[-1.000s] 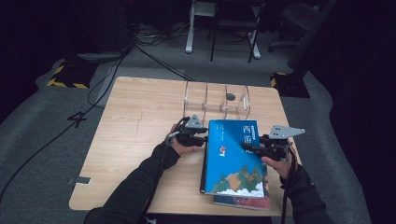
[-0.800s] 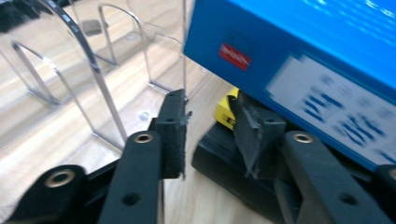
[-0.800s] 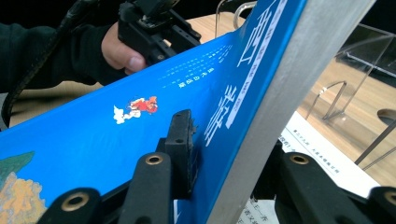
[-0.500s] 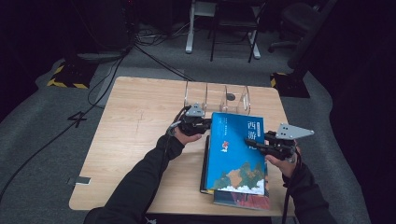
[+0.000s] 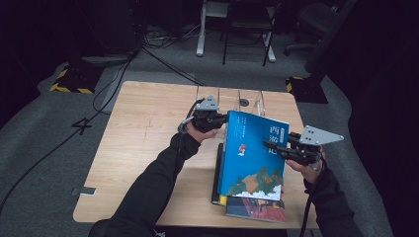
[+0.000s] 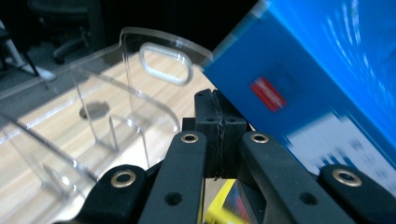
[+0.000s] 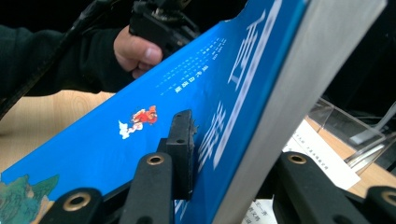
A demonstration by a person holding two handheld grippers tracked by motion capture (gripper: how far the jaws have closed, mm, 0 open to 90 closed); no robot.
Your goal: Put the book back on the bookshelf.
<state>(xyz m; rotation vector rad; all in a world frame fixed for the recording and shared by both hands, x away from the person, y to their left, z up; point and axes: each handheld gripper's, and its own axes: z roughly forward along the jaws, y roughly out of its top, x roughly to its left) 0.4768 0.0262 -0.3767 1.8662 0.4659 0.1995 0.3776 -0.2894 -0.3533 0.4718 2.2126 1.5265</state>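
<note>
A blue book [image 5: 252, 153] with a painted landscape cover hangs tilted above the table, its far end raised. My right gripper [image 5: 276, 147] is shut on its right edge; in the right gripper view one pad [image 7: 182, 140] presses the cover of the book [image 7: 116, 135] and the other jaw sits under the grey page edge. My left gripper [image 5: 217, 118] is at the book's far left corner. In the left gripper view its pads [image 6: 217, 126] meet with nothing visible between them, and the book [image 6: 317, 70] lies just to their right.
A stack of other books [image 5: 254, 207] lies under the blue one near the table's front edge. A clear acrylic divider rack [image 5: 230, 98] stands at the back of the wooden table [image 5: 143, 133], close behind the left gripper. Chairs and cables are on the floor beyond.
The blue book's far end has risen off the stack and it now tilts more steeply. Both grippers moved up and slightly toward the rack with it.
</note>
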